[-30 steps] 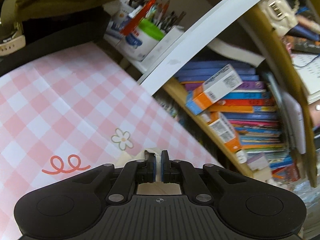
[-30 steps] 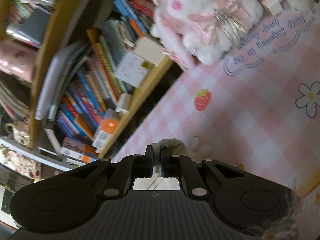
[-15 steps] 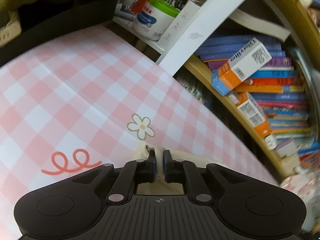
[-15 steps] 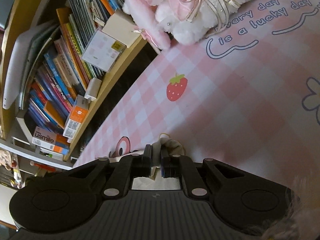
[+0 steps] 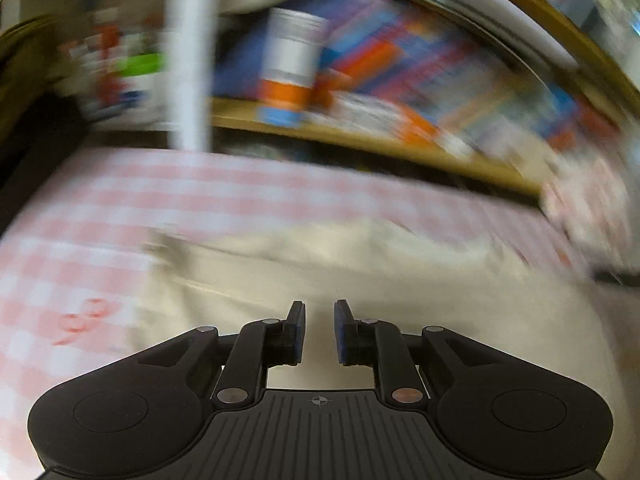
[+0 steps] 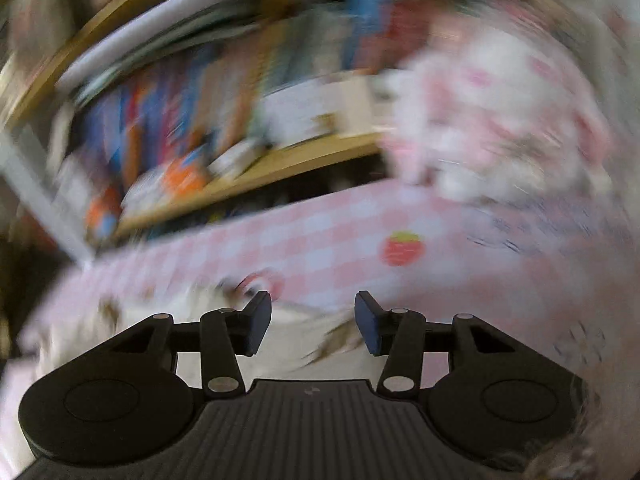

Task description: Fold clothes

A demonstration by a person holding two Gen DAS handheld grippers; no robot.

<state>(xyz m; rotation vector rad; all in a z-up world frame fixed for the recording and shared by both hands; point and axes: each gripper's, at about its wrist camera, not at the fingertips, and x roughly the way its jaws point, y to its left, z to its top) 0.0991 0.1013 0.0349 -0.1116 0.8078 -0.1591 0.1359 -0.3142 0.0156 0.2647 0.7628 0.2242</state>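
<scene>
A cream garment [image 5: 360,276] lies spread on the pink checked tablecloth [image 5: 120,200], filling the middle and right of the blurred left wrist view. My left gripper [image 5: 319,322] hovers over its near part, open, with nothing between the fingers. In the right wrist view the same cream garment [image 6: 304,336], with brown marks, lies under and just beyond my right gripper [image 6: 313,314], which is open wide and empty. Both views are smeared by motion.
A wooden bookshelf [image 5: 360,140] full of books runs along the table's far edge. A white post [image 5: 188,52] and a pen pot [image 5: 132,76] stand at the back left. A pink and white plush toy [image 6: 500,120] sits on the cloth [image 6: 440,280] at the right.
Both grippers were shut on bunched cream cloth; now both have opened and let it go. The garment lies flat on the table, and both cameras have swung quickly toward level.
</scene>
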